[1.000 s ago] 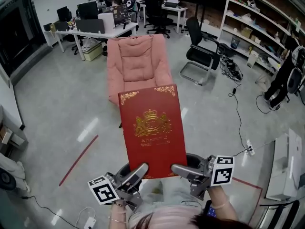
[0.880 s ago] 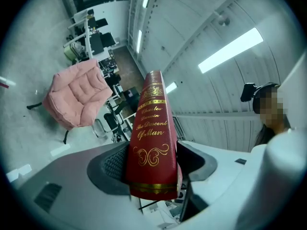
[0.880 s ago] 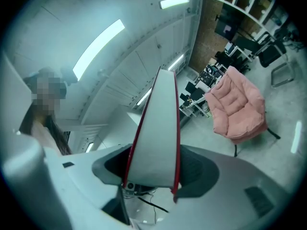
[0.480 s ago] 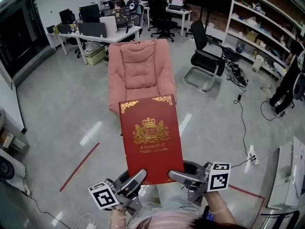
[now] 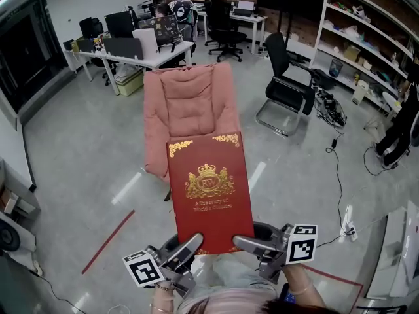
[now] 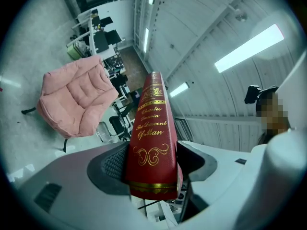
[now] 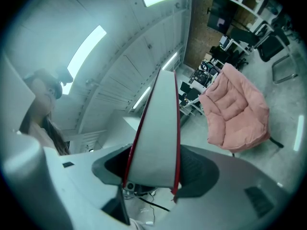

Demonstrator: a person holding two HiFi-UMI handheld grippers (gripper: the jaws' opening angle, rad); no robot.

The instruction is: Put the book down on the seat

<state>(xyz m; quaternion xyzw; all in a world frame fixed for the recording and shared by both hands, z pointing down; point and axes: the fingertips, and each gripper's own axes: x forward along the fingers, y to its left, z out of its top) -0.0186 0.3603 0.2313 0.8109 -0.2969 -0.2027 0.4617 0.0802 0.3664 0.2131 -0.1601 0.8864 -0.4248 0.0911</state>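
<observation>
A thick red book (image 5: 209,191) with gold crest and corner ornaments is held flat in the air, its cover up. My left gripper (image 5: 190,247) is shut on its near left corner and my right gripper (image 5: 247,244) on its near right corner. In the left gripper view the gold-lettered spine of the book (image 6: 152,138) fills the jaws. In the right gripper view the book's page edge (image 7: 157,138) sits between the pads. The pink padded seat (image 5: 190,110) stands on the floor beyond the book's far edge, also seen as the seat (image 6: 74,102) and the seat (image 7: 237,111).
A black cantilever chair (image 5: 285,87) stands right of the seat. White desks (image 5: 141,48) with monitors are behind it. Shelving (image 5: 370,38) lines the right wall, cables (image 5: 337,175) trail on the grey floor, and a red tape line (image 5: 108,241) lies to the left.
The view has advanced toward the pink seat, which now sits slightly lower and closer. The book stays in both grippers, its far edge overlapping the seat's front.
</observation>
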